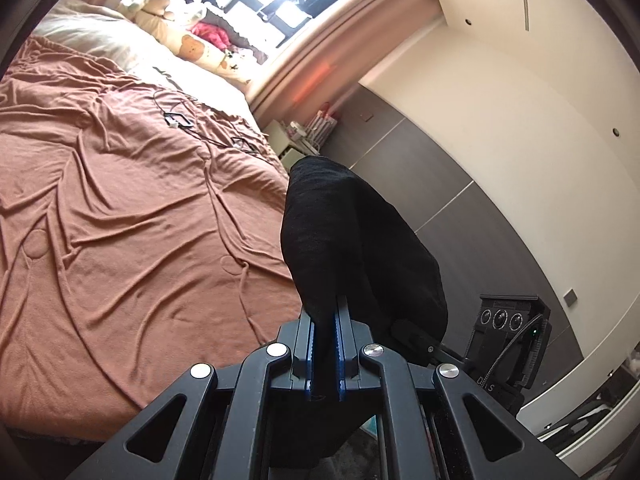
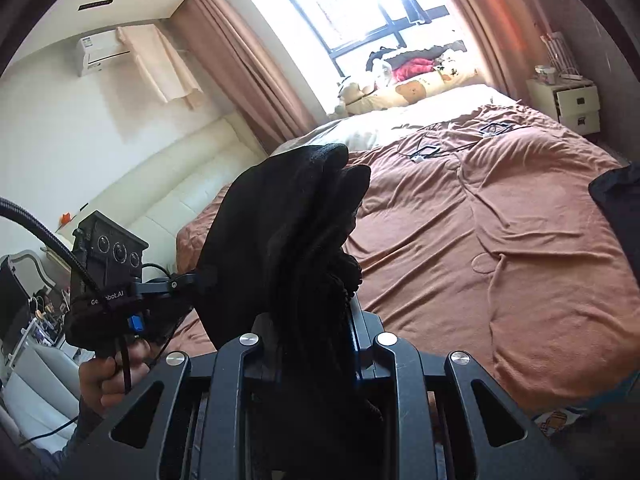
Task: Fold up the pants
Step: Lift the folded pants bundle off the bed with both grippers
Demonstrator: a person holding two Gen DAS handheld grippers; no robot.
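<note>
The black pants [image 1: 352, 248] hang in the air in front of the bed, bunched and held by both grippers. My left gripper [image 1: 329, 320] is shut on the pants, blue pads pinching the cloth. My right gripper [image 2: 316, 320] is shut on a thick bunch of the pants [image 2: 288, 232], which covers its fingers. In the left wrist view the right gripper's body [image 1: 508, 344] shows just right of the pants. In the right wrist view the left gripper's body [image 2: 108, 280] and the hand holding it show at the left. More dark cloth [image 2: 620, 208] shows at the right edge.
A bed with a wrinkled brown cover [image 1: 132, 216] [image 2: 500, 240] lies ahead. Black cables with small devices [image 1: 176, 120] [image 2: 424, 152] lie near the pillows [image 2: 416, 92]. A white nightstand [image 2: 568, 104] stands by the bed. A cream sofa [image 2: 168, 192] is at the left.
</note>
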